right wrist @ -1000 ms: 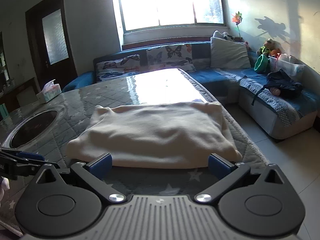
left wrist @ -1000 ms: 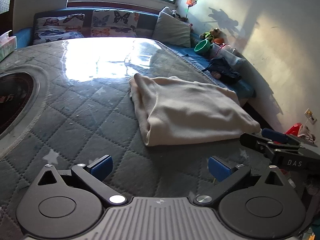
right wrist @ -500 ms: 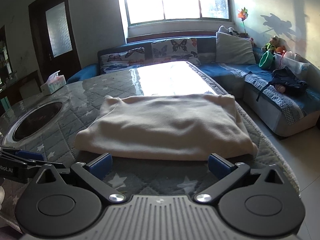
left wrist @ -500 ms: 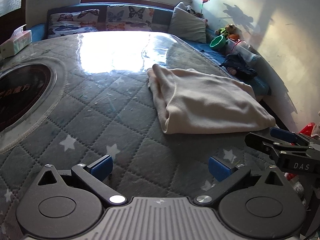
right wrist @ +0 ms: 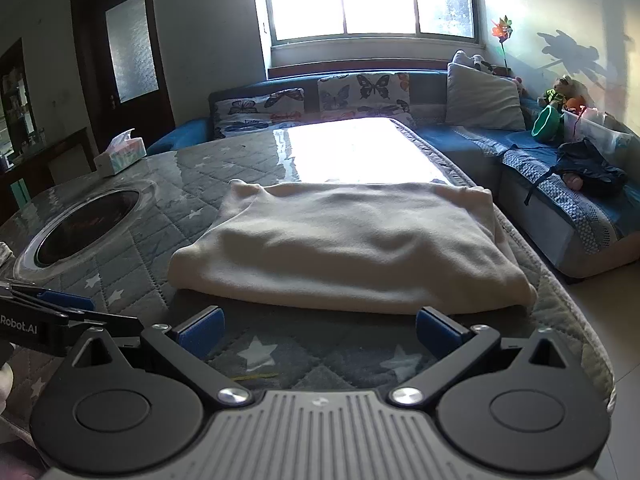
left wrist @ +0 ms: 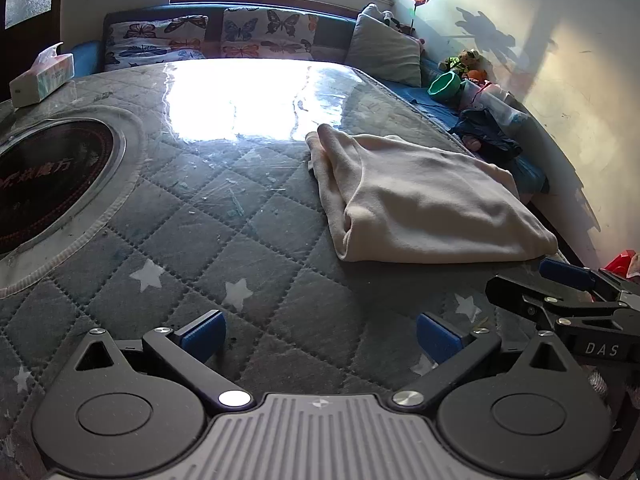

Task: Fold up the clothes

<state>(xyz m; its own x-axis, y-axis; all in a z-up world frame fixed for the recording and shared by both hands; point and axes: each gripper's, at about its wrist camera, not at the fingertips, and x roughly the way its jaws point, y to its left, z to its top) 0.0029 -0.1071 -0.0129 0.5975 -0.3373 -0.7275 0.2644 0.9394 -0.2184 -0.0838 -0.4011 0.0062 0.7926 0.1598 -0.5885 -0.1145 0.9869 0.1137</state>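
A cream garment [left wrist: 424, 200] lies folded into a thick rectangle on the quilted grey table cover [left wrist: 224, 216], toward its right side. My left gripper [left wrist: 320, 334] hovers open over the bare cover, short of the garment and to its left. In the right wrist view the same cream garment [right wrist: 352, 244] lies straight ahead, and my right gripper [right wrist: 320, 330] stands open just in front of its near edge, holding nothing. Each gripper shows at the edge of the other's view: the right gripper [left wrist: 560, 296] and the left gripper [right wrist: 52, 312].
A round dark inset [left wrist: 44, 184] sits in the table at the left, a tissue box [left wrist: 42, 74] behind it. A blue sofa [right wrist: 560, 192] with butterfly cushions [right wrist: 362, 92], a dark garment [right wrist: 588, 168] and a green bowl [right wrist: 546, 122] runs behind and right of the table.
Both grippers have drawn back from the folded garment and risen a little. The left gripper's view has swung left, showing more of the table. Both stayed open.
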